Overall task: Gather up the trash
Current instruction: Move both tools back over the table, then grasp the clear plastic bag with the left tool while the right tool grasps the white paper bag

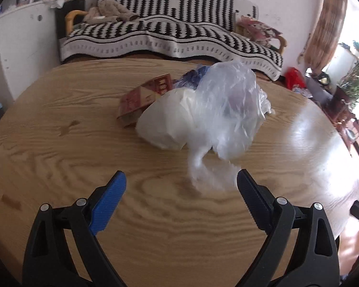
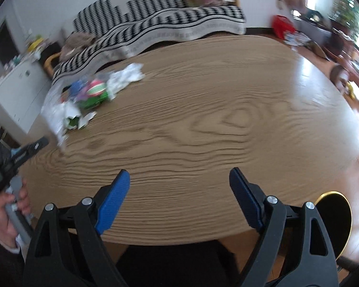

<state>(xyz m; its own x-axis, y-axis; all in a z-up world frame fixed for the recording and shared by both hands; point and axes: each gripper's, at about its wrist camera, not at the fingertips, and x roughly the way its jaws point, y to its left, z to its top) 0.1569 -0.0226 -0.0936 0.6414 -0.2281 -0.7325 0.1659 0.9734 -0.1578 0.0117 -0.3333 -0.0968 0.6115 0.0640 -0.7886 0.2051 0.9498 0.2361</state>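
Left gripper (image 1: 180, 179): jaws spread wide, nothing between them, held over the wooden table (image 1: 59, 143). The plastic bag (image 1: 203, 112) of trash lies at 12 to 1 o'clock from its tips; the bag's loose tail (image 1: 210, 174) trails toward the right finger, just beside it, contact unclear. A red carton (image 1: 143, 98) sits behind the bag at 11 o'clock.

Right gripper (image 2: 179, 179): also wide open and empty. From here the bag (image 2: 83, 95) is far off at 10 o'clock.

Judgement: the left gripper is nearer and should take the tail.
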